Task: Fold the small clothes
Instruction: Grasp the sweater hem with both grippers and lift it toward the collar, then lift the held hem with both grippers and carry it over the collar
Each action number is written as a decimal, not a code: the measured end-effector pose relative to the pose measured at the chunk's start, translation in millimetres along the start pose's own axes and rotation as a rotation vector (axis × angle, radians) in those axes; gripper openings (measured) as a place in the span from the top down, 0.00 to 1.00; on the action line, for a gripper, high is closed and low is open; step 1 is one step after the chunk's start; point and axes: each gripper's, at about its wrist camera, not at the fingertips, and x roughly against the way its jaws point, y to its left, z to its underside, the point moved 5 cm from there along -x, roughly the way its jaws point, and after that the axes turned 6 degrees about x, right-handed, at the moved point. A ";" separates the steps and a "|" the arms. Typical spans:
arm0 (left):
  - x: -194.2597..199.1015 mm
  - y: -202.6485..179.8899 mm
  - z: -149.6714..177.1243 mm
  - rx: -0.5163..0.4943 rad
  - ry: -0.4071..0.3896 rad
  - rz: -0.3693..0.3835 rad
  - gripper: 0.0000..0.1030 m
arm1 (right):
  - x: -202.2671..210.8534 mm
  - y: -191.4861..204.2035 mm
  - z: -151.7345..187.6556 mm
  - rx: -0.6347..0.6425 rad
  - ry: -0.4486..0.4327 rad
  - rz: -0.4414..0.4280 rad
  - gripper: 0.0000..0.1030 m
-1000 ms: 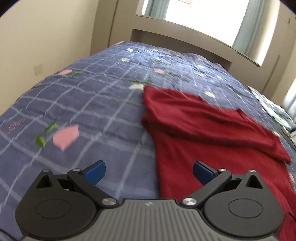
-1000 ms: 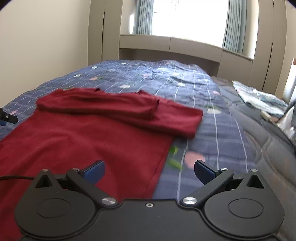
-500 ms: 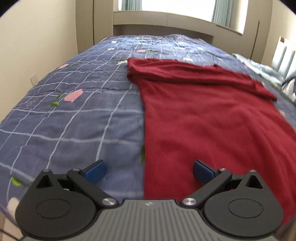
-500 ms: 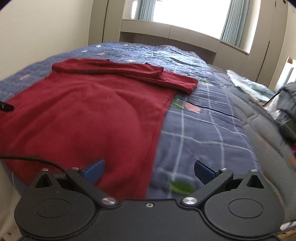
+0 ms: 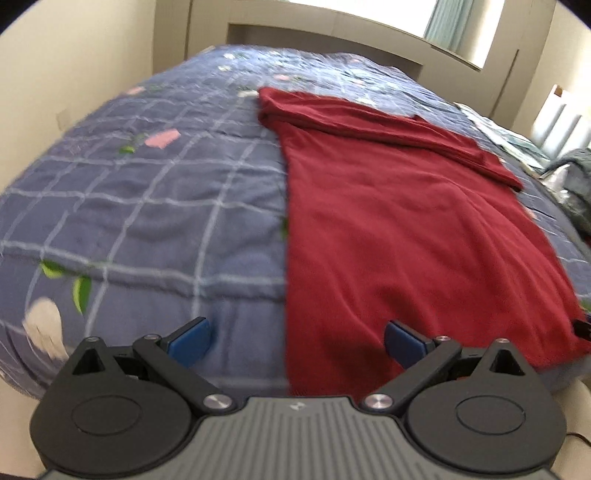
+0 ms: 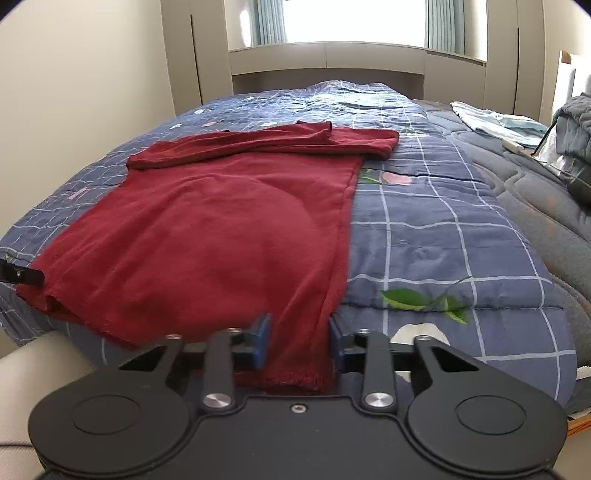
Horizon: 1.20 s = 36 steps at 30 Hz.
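Left wrist: blurred red garment (image 5: 406,229).

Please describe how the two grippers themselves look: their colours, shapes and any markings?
The left gripper has black linkage arms with silver pivot bolts, two round black discs, blue pads, and a grey ribbed plate bearing a small logo. The right gripper has the same build with blue pads, but its centre plate is smooth black with one small screw.

Bedroom in a home.
Bed (image 6: 424,236) under blue checked floral quilt (image 5: 155,206); built-in beige headboard shelf (image 6: 325,55); curtained window (image 6: 354,18); cream walls; folded bedding (image 6: 495,123) at far right edge.
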 end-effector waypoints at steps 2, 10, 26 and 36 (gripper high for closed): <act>4.4 -2.5 5.0 -0.005 0.004 -0.003 0.12 | 4.2 1.5 -1.5 0.019 -0.013 0.013 0.89; 24.4 -13.8 6.3 -0.023 0.020 -0.020 0.91 | 30.3 -17.0 -4.5 0.040 -0.058 0.080 0.97; 42.1 -18.9 19.3 -0.043 -0.042 -0.018 0.12 | 43.8 4.6 7.6 0.151 -0.091 0.061 0.29; 48.4 -82.0 40.4 -0.407 -0.169 -0.089 0.00 | 22.3 83.8 22.2 0.556 -0.068 0.021 0.32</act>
